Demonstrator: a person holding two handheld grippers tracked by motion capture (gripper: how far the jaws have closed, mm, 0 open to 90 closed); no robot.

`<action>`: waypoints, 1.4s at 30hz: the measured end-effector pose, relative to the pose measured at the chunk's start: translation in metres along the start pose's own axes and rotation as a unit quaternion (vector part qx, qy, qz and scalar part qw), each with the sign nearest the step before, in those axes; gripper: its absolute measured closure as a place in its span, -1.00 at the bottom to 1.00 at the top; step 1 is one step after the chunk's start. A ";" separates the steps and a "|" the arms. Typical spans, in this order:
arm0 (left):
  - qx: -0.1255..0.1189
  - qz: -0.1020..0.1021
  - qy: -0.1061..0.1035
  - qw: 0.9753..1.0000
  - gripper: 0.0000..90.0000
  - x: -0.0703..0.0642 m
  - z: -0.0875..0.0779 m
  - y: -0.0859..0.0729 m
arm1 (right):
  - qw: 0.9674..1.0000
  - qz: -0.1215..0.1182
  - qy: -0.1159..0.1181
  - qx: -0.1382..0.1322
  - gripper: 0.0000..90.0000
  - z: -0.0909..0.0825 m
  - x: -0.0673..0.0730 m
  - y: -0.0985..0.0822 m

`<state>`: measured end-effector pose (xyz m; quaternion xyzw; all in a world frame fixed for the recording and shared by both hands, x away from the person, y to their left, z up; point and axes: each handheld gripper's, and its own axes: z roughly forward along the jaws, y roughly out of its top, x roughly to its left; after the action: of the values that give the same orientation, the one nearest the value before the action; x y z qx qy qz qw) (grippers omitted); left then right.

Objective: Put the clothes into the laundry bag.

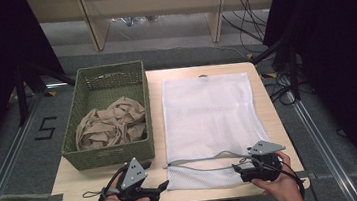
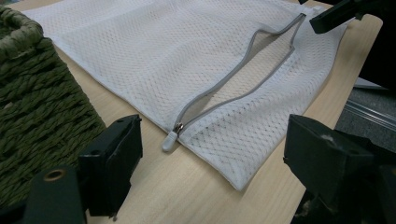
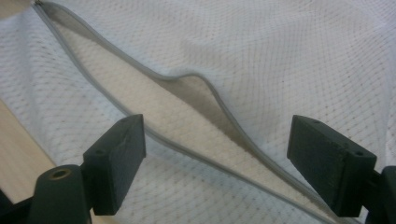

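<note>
Nearest the high view's camera, the person's two hands hold the grippers over the near edge of the bench (image 1: 69, 185), a pale wood-grain top with rounded corners. The left gripper (image 1: 163, 186) hovers just off the near left corner of the mesh bag (image 1: 208, 112), its jaws parted with nothing between them. The right gripper (image 1: 236, 167) sits at the bag's near right corner, jaws spread wide over the zip opening (image 3: 187, 116) without pinching the cloth.

The mesh bag lies flat on the bench's right half, a white rectangle of fine net with a grey zip along its near end, unzipped so the mouth gapes a little. The zip pull (image 2: 170, 140) rests at the bag's left end. Just left of the bag stands a green woven basket (image 1: 114, 155), rectangular, holding crumpled tan cloth (image 1: 111, 125), possibly one garment or several. Beyond the bag, grey floor, a light wooden frame and loose black cables lie between dark curtains.
</note>
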<state>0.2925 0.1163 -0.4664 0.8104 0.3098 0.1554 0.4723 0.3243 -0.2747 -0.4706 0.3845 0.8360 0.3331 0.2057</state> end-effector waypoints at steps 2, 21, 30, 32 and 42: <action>-0.004 -0.005 -0.001 1.000 -0.57 -0.001 0.001 0.000 | 1.000 -0.001 -0.004 0.003 -0.55 0.001 0.000 0.001; 0.004 0.002 0.002 1.000 -0.56 0.000 0.000 0.000 | 0.989 -0.106 -0.060 0.084 -0.13 0.054 0.000 0.030; 0.002 0.000 0.000 1.000 -0.55 0.000 0.001 0.000 | 0.986 -0.125 -0.063 0.095 0.09 0.068 -0.002 0.038; 0.002 0.000 -0.001 1.000 -0.54 0.000 0.001 0.000 | 0.984 -0.140 -0.058 0.093 0.30 0.075 -0.002 0.044; 0.003 0.006 0.001 1.000 -0.52 0.001 0.001 0.001 | 0.983 -0.157 -0.040 0.082 0.73 0.088 0.001 0.056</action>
<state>0.2940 0.1165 -0.4660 0.8136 0.3057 0.1580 0.4687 0.4049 -0.2122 -0.4921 0.2768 0.9015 0.2116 0.2569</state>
